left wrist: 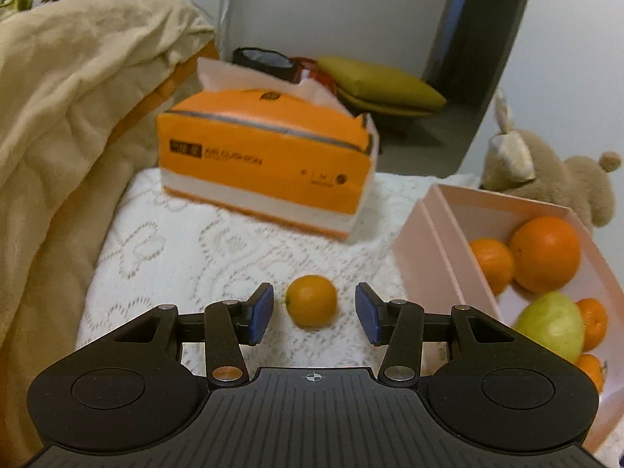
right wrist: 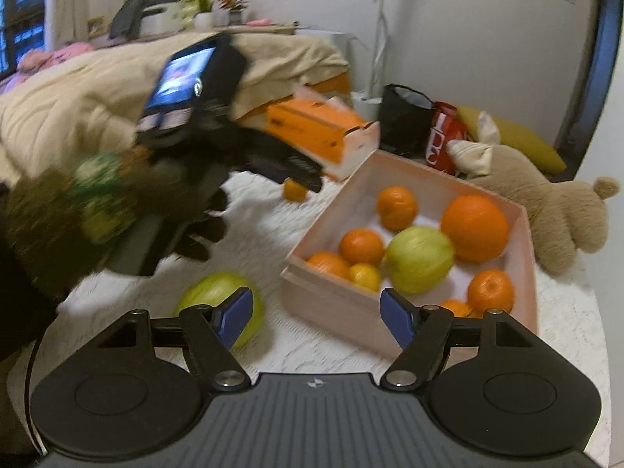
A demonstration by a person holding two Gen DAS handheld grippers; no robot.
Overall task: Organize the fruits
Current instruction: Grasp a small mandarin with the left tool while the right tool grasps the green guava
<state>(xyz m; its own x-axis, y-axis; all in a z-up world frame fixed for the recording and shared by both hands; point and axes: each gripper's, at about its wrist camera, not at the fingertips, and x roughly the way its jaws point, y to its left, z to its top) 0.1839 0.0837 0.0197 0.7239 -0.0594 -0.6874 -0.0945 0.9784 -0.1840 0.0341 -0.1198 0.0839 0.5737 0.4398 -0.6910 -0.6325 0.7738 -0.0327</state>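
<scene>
White lace cloth (left wrist: 187,241): left claw (left wrist: 314,312) released around small orange (left wrist: 311,300); right claw (right wrist: 314,318) released; green fruit (right wrist: 218,300) only right view.

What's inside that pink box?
The pink box holds one big orange, a green fruit, several smaller oranges and one yellow fruit. Its near wall hides part of the floor inside.

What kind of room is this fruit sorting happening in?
Most likely a bedroom at home: a rumpled beige quilt is heaped on a bed, a tan plush toy lies beside the pale pink fruit box, and an orange tissue pack sits nearby.
</scene>
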